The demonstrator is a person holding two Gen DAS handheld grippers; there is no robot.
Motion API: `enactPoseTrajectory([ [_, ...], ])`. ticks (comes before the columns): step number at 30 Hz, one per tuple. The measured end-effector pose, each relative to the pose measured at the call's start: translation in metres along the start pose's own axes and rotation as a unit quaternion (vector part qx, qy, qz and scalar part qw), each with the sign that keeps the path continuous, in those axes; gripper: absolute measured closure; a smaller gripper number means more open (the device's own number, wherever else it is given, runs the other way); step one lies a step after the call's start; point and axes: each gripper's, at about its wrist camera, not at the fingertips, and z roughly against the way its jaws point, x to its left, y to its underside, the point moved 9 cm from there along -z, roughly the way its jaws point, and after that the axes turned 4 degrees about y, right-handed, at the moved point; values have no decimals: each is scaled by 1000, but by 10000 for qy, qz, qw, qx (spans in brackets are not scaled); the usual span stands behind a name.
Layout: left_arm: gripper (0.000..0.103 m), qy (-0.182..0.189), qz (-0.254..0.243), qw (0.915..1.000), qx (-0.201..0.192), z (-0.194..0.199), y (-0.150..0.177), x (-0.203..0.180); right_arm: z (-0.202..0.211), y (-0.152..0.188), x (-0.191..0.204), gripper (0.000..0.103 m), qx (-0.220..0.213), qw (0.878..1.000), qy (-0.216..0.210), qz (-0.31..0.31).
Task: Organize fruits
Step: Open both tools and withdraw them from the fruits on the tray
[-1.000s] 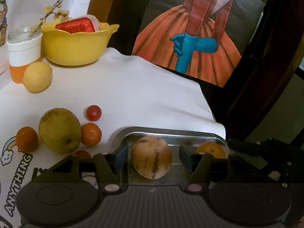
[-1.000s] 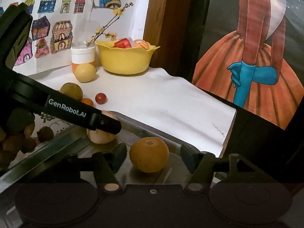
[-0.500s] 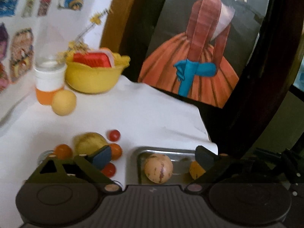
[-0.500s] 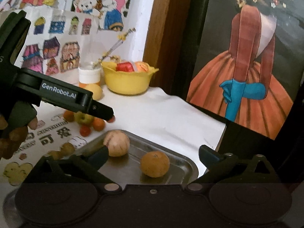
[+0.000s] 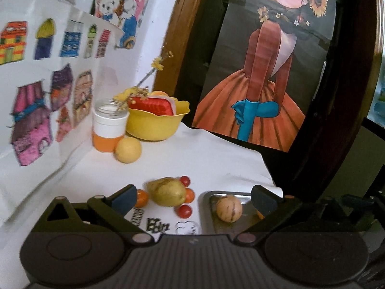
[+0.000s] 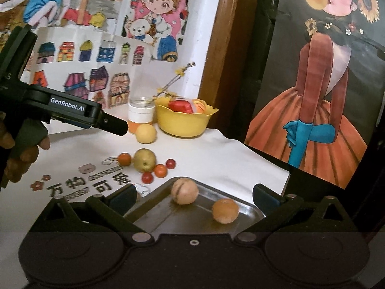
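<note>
A metal tray (image 6: pixel 247 208) holds a tan striped melon (image 6: pixel 184 191) and an orange (image 6: pixel 225 210). The left wrist view shows the same tray (image 5: pixel 211 219) and melon (image 5: pixel 228 209). On the white cloth left of the tray lie a green pear (image 6: pixel 144 160), small oranges (image 6: pixel 160 170) and cherry tomatoes (image 6: pixel 147 177). The pear (image 5: pixel 167 192) sits ahead of my left gripper (image 5: pixel 193 198), which is open, raised and holds nothing. My right gripper (image 6: pixel 193 196) is open above the tray, apart from both fruits. The left gripper (image 6: pixel 113 126) also shows at the left of the right wrist view.
A yellow bowl (image 6: pixel 182 122) with a red item stands at the back beside a white and orange jar (image 6: pixel 140 114) and a yellow fruit (image 6: pixel 146 133). Drawings cover the wall. A poster and dark wooden frame stand to the right, past the cloth's edge.
Both grippers have opened wider and pulled back and up from the tray. The melon and the orange stay in the tray, now farther from the fingers.
</note>
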Motion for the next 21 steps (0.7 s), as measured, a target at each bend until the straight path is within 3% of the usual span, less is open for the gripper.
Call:
enactPoseTrajectory([
  [11, 1, -58, -348, 9989, 296, 35, 42, 24, 39, 21, 40, 1, 277, 9996, -88, 7],
  [21, 1, -176, -181, 9967, 765, 42, 91, 56, 46, 57, 74, 1, 899, 9956, -223, -113],
])
